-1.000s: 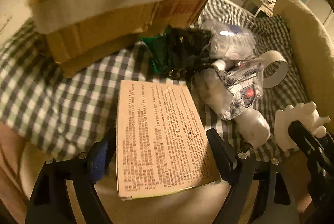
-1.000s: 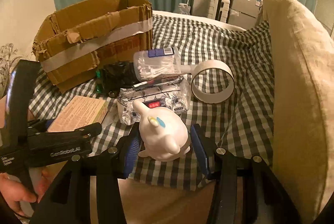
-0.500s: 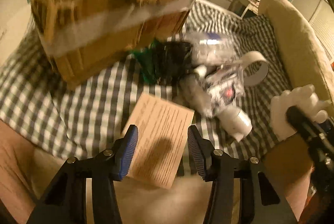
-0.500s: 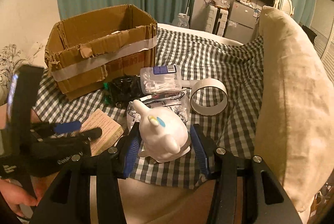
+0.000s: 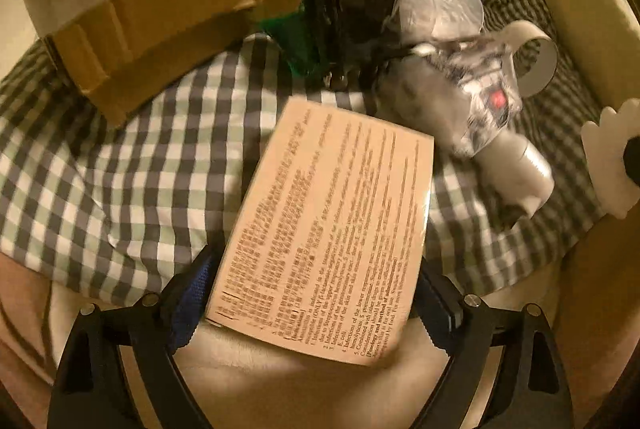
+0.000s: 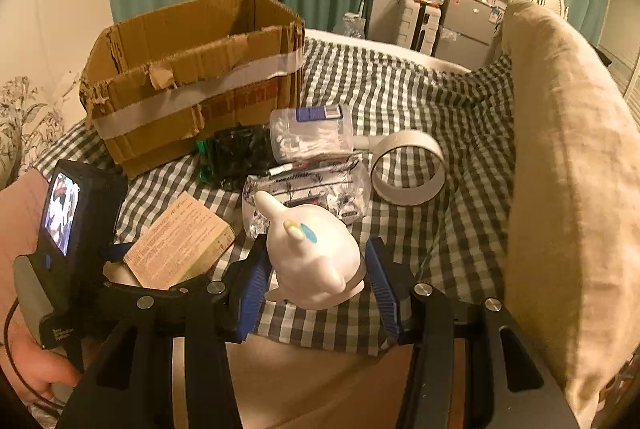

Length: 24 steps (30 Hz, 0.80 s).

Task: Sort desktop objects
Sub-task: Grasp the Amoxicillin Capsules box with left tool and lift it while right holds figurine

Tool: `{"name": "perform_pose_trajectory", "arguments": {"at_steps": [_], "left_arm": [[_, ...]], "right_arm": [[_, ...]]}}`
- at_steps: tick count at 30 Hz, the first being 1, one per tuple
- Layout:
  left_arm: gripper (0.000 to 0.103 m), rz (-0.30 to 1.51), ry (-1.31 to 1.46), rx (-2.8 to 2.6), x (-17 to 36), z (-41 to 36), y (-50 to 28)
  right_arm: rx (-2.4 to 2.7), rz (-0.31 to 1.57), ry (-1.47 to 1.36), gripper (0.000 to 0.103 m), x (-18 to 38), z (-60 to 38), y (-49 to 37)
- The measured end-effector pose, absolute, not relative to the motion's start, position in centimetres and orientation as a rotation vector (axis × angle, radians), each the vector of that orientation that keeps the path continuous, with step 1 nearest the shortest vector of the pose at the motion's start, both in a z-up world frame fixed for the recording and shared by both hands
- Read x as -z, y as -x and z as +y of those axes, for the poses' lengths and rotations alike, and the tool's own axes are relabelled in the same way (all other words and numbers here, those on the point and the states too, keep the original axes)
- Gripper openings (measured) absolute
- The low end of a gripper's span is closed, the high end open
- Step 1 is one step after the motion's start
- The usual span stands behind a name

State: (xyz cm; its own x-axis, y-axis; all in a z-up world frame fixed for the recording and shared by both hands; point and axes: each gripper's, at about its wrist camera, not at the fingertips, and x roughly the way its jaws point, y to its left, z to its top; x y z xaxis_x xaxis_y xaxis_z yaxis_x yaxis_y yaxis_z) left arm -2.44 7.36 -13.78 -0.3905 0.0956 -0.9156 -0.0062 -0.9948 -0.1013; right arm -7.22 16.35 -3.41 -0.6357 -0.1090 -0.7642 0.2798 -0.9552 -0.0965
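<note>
Left wrist view: the left hand-held gripper (image 5: 310, 293) is opening its jaws, straddling the tan box (image 5: 332, 229), which is lying on the checked cloth (image 5: 100, 165) near the carton (image 5: 160, 21).

Right wrist view: the right hand-held gripper (image 6: 316, 281) is squeezing the white toy (image 6: 316, 253) between its blue pads, with the tape ring (image 6: 408, 173) lying beyond.
</note>
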Motion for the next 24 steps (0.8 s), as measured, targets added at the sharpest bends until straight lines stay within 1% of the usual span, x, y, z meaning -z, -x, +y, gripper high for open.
{"name": "perform_pose_trajectory", "arguments": {"at_steps": [2,3,5,10,17,18,19,22,24], "left_arm": [[0.088,-0.088,1.646,-2.59,13.6,7.6,2.2],[0.083,-0.071,1.634,-2.596,13.4,7.7,2.2],[0.083,-0.043,1.605,-2.621,13.0,7.8,2.2],[0.082,-0.083,1.498,-2.678,11.1,7.9,2.0],[0.079,-0.063,1.318,-2.767,6.1,7.8,1.1],[0.071,-0.055,1.29,-2.778,5.3,8.0,1.3],[0.06,-0.05,1.266,-2.786,4.5,8.1,1.3],[0.059,-0.029,1.219,-2.797,2.6,8.0,1.5],[0.059,-0.046,1.209,-2.779,2.1,7.5,1.4]], "right_arm": [[2.636,0.304,-1.226,0.048,3.8,16.4,7.4],[2.631,0.302,-1.235,0.048,4.0,16.4,7.6],[2.625,0.295,-1.242,0.048,4.2,16.4,7.7],[2.629,0.299,-1.23,0.048,3.8,16.3,7.5],[2.653,0.293,-1.171,0.048,1.6,16.1,6.6],[2.653,0.291,-1.161,0.048,1.2,16.0,6.5],[2.65,0.283,-1.15,0.048,0.7,15.9,6.4],[2.642,0.238,-1.117,0.048,-1.0,15.8,6.4],[2.65,0.226,-1.096,0.048,-1.9,15.8,6.4]]}}
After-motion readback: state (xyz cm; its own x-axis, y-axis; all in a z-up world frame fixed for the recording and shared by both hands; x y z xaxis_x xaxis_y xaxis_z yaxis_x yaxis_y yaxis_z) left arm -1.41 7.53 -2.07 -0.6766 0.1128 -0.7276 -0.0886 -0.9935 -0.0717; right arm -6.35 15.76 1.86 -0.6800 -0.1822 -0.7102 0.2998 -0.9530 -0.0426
